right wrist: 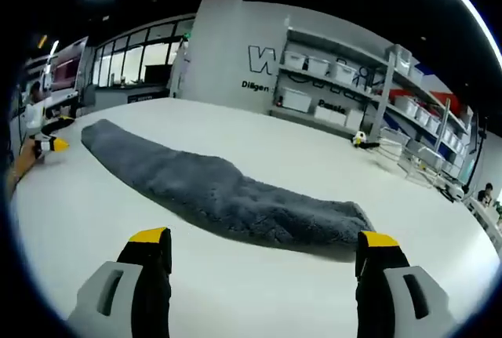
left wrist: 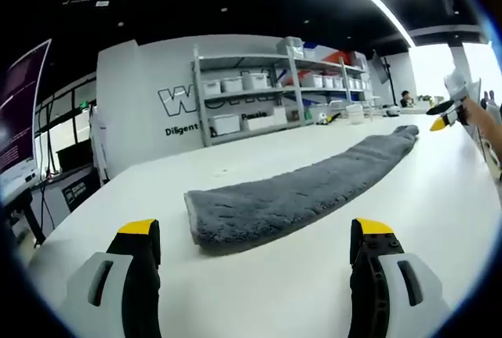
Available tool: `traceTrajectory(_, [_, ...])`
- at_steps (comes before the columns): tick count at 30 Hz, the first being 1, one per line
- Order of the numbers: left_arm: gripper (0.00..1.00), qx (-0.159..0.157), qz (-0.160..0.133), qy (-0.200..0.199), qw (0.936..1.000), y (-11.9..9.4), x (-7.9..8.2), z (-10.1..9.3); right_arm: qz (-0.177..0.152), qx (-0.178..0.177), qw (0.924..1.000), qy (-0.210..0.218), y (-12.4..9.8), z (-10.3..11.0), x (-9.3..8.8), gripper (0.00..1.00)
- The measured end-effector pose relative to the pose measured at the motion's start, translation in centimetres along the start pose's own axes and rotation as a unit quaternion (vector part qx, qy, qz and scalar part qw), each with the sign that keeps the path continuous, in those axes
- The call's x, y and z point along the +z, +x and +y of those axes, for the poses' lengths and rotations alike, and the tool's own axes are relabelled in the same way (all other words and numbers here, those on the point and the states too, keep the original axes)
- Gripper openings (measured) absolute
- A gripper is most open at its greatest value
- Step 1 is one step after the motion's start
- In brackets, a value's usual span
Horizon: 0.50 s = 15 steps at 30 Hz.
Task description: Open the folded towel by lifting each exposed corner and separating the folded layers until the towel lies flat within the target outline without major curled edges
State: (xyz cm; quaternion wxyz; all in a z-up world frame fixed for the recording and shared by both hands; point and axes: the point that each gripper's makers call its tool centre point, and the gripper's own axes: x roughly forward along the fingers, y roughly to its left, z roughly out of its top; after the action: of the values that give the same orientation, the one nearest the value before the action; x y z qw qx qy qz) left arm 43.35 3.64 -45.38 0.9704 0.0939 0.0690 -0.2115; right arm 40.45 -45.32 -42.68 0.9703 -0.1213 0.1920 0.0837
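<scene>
Grey towel [left wrist: 306,189] lies folded lengthwise as a long strip across the middle of the white surface [left wrist: 259,291]. Left claw [left wrist: 255,236] released, jaws wide apart, just short of one narrow end. Right claw [right wrist: 265,244] likewise released, near the opposite end. Neither touches the towel.

right gripper [right wrist: 263,248] jaws apart | grey towel [right wrist: 223,193] folded, apparently untouched | white table [right wrist: 329,158]

The towel [left wrist: 298,193] is grey, plush, fuzzy cloth lying on a smooth, matt white table [left wrist: 439,197].
</scene>
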Motion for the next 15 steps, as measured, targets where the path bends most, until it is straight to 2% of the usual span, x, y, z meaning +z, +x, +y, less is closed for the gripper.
traceTrajectory(5, [0.99, -0.009, -0.003, -0.002, 1.0, -0.2, 0.0, -0.7, -0.033, 0.021, 0.9991, 0.012, 0.4, 2.9, 1.5, 0.99])
traceTrajectory(9, [0.99, -0.011, 0.001, -0.003, 0.9999, 0.2, -0.1, -0.2, -0.032, 0.032, 0.9989, 0.012, 1.5, 5.5, 1.7, 0.99])
traceTrajectory(12, [0.99, -0.013, -0.003, 0.0, 0.9999, 0.2, 0.1, -0.4, -0.046, 0.036, 0.9982, 0.014, 2.2, 7.2, 2.4, 0.99])
traceTrajectory(15, [0.99, -0.013, -0.002, 0.0, 0.9999, 0.2, 0.0, -0.4, -0.045, 0.051, 0.9977, 0.008, 2.9, 9.0, 2.9, 0.99])
